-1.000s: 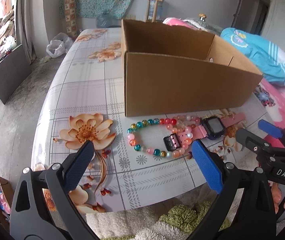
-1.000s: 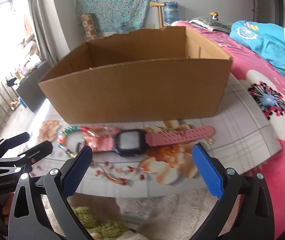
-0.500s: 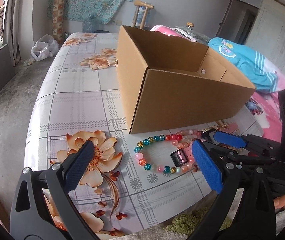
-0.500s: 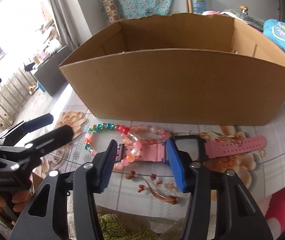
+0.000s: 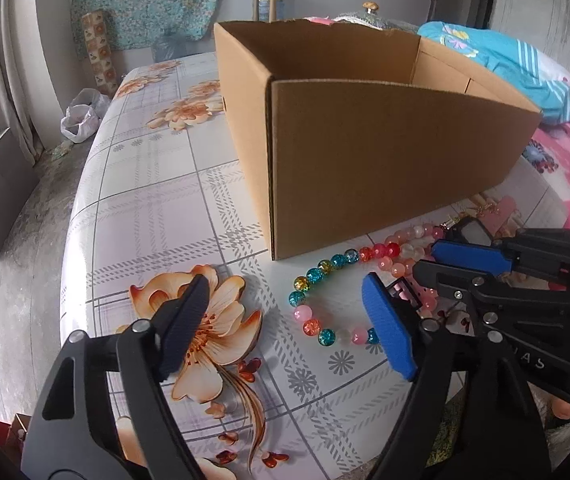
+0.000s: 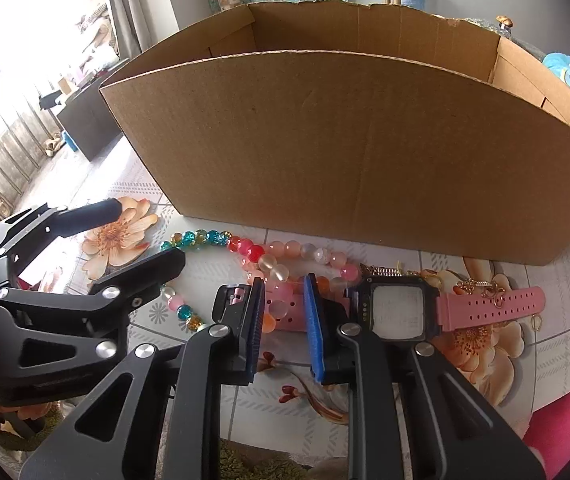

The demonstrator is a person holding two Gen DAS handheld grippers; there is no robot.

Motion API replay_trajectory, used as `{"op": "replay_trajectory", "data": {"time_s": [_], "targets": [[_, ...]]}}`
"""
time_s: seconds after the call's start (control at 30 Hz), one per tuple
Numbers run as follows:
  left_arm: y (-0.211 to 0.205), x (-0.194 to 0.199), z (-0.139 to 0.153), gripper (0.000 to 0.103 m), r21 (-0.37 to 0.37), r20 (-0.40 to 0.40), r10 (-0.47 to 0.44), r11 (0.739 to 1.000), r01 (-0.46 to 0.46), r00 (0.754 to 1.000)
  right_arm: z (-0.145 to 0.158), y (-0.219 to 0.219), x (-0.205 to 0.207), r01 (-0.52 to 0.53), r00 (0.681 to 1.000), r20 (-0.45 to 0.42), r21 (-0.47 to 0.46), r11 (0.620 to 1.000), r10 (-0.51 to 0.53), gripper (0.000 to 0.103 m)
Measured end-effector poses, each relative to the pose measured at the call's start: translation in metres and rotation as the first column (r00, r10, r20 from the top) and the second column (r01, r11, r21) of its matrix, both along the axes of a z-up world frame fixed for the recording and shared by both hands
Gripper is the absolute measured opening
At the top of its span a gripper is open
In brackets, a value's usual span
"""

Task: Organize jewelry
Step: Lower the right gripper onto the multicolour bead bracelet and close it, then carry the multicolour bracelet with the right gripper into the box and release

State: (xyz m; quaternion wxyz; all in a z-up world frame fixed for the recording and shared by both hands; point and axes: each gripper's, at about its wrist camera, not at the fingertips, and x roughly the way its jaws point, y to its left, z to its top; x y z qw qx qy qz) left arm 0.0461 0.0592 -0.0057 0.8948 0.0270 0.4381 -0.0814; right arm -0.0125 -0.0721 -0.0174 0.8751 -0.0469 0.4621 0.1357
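A pink watch [image 6: 397,307] with a black face lies on the floral tablecloth in front of an open cardboard box [image 6: 345,136]. A bracelet of coloured beads [image 5: 325,272] lies looped beside and over its strap. My right gripper [image 6: 283,312] is narrowed around the watch's left strap, its blue pads [image 6: 313,320] on either side with a small gap showing; it also shows in the left wrist view [image 5: 469,256]. My left gripper [image 5: 285,320] is open and empty, low over the table left of the bracelet. A thin gold chain [image 6: 481,286] lies on the right strap.
The cardboard box [image 5: 365,160] stands directly behind the jewelry. The table's front edge [image 5: 325,452] is close, with green shaggy fabric below. A pink and blue bedspread [image 5: 505,52] lies to the right. A white bag [image 5: 83,116] sits on the floor at left.
My right gripper has moved down onto the watch's left strap and its jaws have narrowed from wide open. My left gripper has shifted left and lower, staying open.
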Motion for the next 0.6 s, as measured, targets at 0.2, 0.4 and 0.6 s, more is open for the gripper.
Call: {"op": "replay_trajectory", "data": {"time_s": [0.2,0.4,0.6], "targets": [[-0.007,0.007,-0.013,0.043,0.007,-0.063,-0.026,1.0,0.027,0.998,-0.004,0.011,0.009,-0.004,1.0,-0.004,-0.03,1.0,0.004,0.019],[-0.014,0.005,-0.015,0.011,0.033,-0.048,-0.033,0.999,0.035,0.998,-0.007,0.018,0.014,-0.009,1.0,-0.002,-0.014,1.0,0.009,0.01],[-0.016,-0.003,-0.003,0.008,0.02,-0.012,-0.026,0.999,0.026,1.0,0.001,0.014,0.007,-0.023,1.0,0.021,0.029,0.999,0.023,0.01]]}}
